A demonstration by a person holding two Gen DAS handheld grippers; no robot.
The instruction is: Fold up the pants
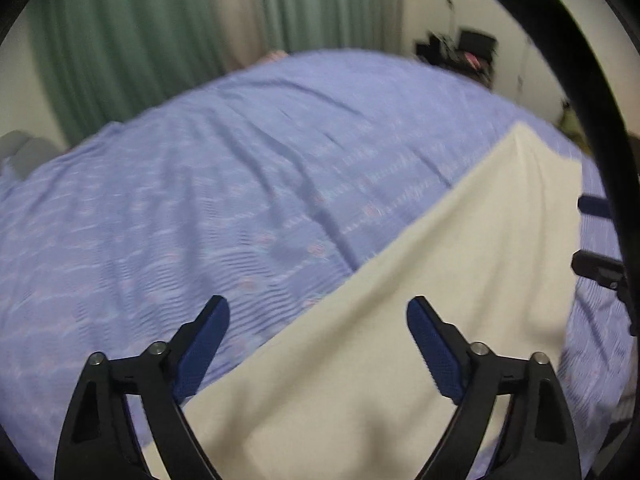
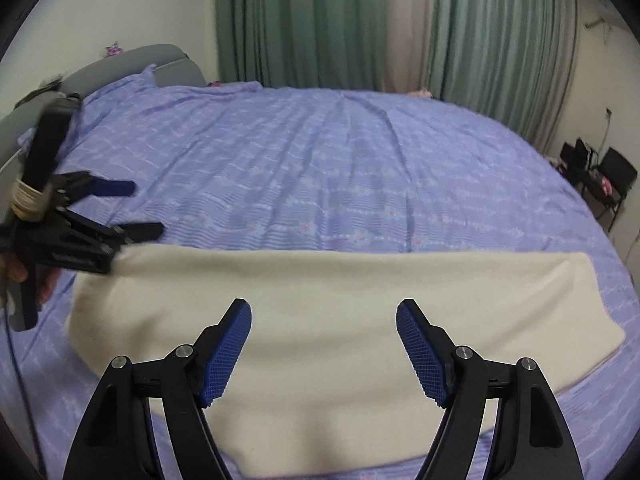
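Cream pants [image 2: 340, 304] lie flat as a long folded strip across the near side of a bed with a purple-blue sheet [image 2: 320, 168]. My right gripper [image 2: 323, 312] is open and empty, hovering over the middle of the strip. My left gripper [image 2: 136, 208] shows at the strip's left end in the right wrist view, open, its lower finger just above the pants' corner. In the left wrist view the left gripper [image 1: 318, 312] is open above the pants [image 1: 400, 320], which run away to the upper right. The right gripper's fingers [image 1: 596, 240] show at that view's right edge.
Green curtains [image 2: 320, 20] hang behind the bed. A grey headboard [image 2: 160, 64] is at the far left. A black chair and small table [image 2: 600, 176] stand by the wall at right. The sheet [image 1: 200, 200] is wrinkled.
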